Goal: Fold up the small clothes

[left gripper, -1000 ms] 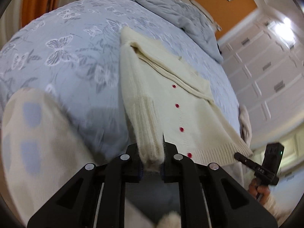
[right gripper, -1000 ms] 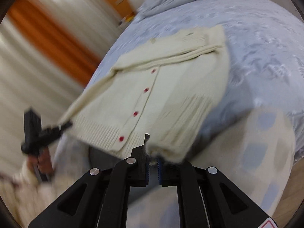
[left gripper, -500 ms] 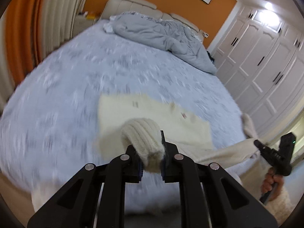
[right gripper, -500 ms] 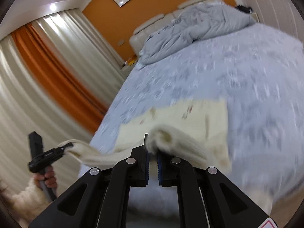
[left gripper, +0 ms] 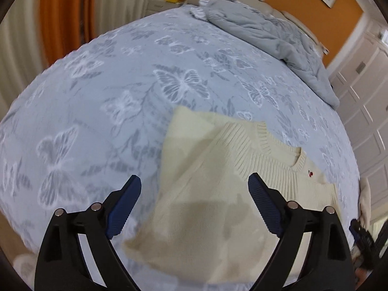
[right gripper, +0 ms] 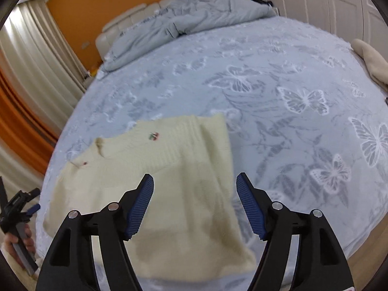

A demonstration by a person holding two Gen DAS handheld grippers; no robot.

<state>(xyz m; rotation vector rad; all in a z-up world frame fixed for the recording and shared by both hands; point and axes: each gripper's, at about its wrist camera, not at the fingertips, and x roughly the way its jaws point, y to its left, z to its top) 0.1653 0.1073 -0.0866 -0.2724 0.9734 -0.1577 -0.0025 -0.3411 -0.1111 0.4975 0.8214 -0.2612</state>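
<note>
A cream knitted cardigan [left gripper: 208, 194] lies folded on the blue butterfly bedsheet [left gripper: 97, 111], with its ribbed cuff and round neckline toward the far side. My left gripper [left gripper: 194, 181] hovers over it, and its jaws are opening wide without pressing the knit. In the right wrist view the same cardigan [right gripper: 174, 189] spreads under my right gripper [right gripper: 195, 179]; its jaws are opening too, with the fabric loose below them. Each gripper shows at the edge of the other's view: the right gripper [left gripper: 361, 235] and the left gripper [right gripper: 19, 203], held by a hand [right gripper: 17, 242].
A crumpled grey duvet [right gripper: 184, 17] is piled at the headboard. Another cream garment [right gripper: 371, 60] lies at the bed's right edge. Curtains [right gripper: 31, 63] stand on the left and white wardrobe doors [left gripper: 363, 111] on the right. Wooden floor shows past the bed's near edge.
Both grippers held cream knit ends a second ago and swept forward over the bed. Both have now let go and opened, and the cardigan lies folded on itself.
</note>
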